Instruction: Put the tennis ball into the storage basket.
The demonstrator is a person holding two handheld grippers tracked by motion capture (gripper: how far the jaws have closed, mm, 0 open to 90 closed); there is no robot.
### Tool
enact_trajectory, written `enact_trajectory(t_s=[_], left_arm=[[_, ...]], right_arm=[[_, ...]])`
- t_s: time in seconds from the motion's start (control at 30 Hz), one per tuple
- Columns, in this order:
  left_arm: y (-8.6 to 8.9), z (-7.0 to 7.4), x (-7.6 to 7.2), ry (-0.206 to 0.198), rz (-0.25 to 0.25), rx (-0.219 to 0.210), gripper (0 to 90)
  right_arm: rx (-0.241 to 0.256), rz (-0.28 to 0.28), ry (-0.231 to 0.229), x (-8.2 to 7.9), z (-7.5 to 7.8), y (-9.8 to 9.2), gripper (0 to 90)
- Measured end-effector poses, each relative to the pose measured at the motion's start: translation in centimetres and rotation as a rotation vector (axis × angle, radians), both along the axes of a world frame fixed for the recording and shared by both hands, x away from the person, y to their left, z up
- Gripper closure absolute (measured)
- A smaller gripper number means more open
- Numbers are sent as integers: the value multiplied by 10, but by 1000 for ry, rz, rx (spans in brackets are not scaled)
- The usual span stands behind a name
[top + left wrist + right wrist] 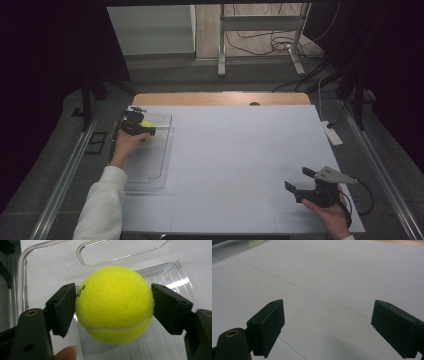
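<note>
A: Where is the ball (114,304)?

B: Between the jaws of the left gripper (113,306). In the left gripper view both black pads press its sides, one at nine o'clock, one at three o'clock. It is a yellow-green tennis ball with a white seam curving low across it and a bit of dark print by the left pad.

A: And on the table?

B: In the high view the ball (147,124) sits at about ten o'clock from the table's middle, over the far end of a clear tray (150,165). Whether it rests on the tray floor or hangs just above it, I cannot tell.

A: What does the tray look like?

B: See-through plastic, with a long slot handle at its twelve o'clock end (120,251). It lies along the table's left edge.

A: The hand there?

B: The left hand (125,145) grips the tool from six o'clock, in a white sleeve. A fingertip (66,353) shows at the bottom of the left gripper view.

A: The other tool?

B: The right gripper (300,182) is at about four o'clock on the white table (240,145), well apart from the ball. Its jaws stand wide with nothing between them; in the right gripper view they frame bare tabletop (332,290).
</note>
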State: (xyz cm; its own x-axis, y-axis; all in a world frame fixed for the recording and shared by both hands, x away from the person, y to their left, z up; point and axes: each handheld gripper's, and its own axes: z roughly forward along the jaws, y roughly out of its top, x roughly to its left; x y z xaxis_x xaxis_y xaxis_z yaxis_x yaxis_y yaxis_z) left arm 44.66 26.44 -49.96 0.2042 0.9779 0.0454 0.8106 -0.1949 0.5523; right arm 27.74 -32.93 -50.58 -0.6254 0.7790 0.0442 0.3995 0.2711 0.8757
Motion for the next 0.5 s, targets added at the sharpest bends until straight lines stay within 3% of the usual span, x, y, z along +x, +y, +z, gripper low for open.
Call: enact_trajectory(t_s=[0.17,0.3,0.5], left_arm=[[1,11,-7,-67,-4,-53,185],[2,19,-14,-106,-8,-68,179],[6,26,-25,-144,-17,-125,179]], right_arm=[[0,-2,1,0,0,0,121],[-1,-3,0,0,0,0,121],[-1,-3,-1,0,0,0,121]])
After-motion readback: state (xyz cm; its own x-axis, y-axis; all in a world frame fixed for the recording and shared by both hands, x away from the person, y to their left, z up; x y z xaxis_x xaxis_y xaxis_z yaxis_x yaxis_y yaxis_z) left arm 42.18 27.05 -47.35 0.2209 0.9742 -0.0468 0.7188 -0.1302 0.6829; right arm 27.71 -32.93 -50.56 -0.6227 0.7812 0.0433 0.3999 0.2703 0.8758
